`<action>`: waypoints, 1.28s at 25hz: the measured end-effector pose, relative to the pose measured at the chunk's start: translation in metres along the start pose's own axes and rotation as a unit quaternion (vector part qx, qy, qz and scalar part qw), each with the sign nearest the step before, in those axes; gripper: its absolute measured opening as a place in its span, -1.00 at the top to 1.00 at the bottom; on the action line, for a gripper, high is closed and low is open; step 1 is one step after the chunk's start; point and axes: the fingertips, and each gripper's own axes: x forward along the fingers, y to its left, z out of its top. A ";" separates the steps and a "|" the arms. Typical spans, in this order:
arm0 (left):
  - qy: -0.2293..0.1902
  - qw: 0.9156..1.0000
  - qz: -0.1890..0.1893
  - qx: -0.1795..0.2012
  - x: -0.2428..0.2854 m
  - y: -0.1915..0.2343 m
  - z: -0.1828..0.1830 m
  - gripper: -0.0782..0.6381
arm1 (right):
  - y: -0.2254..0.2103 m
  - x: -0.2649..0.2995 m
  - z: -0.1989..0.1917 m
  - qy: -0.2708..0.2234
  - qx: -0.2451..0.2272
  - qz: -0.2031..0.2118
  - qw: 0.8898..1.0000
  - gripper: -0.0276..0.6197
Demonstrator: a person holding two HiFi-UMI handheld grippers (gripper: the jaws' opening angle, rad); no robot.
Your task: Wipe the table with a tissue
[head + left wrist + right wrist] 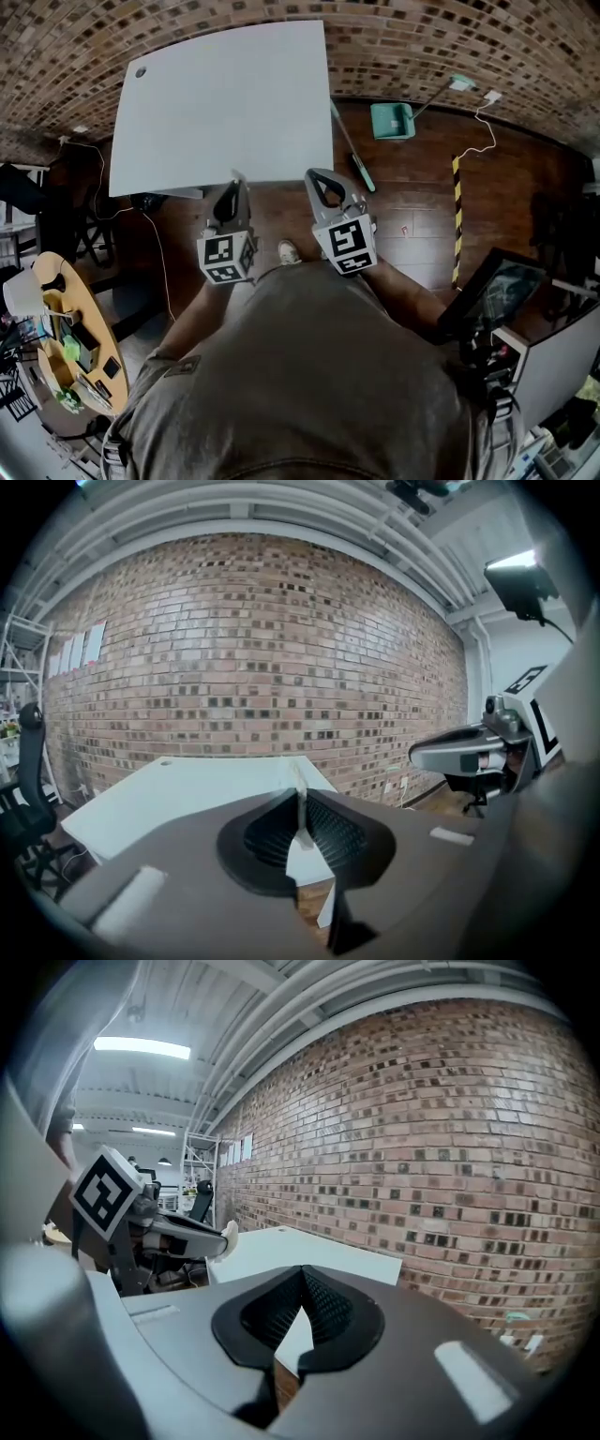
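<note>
Left gripper (235,180) is pinching a scrap of white tissue (230,1237) in its tips, held up right at the near edge of the white table (225,103). Right gripper (312,176) is just beside it, jaws pressed together on nothing.

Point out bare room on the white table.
The white table is bare all over, from brick wall to near edge; only a small hole marks its far-left corner. Crowded: the round wooden table at the left, full of small items.
</note>
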 end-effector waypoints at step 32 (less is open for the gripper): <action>-0.024 0.999 -0.030 -0.021 -0.035 0.001 -0.003 0.70 | 0.036 -0.015 0.004 -0.010 -0.010 -0.026 1.000 0.88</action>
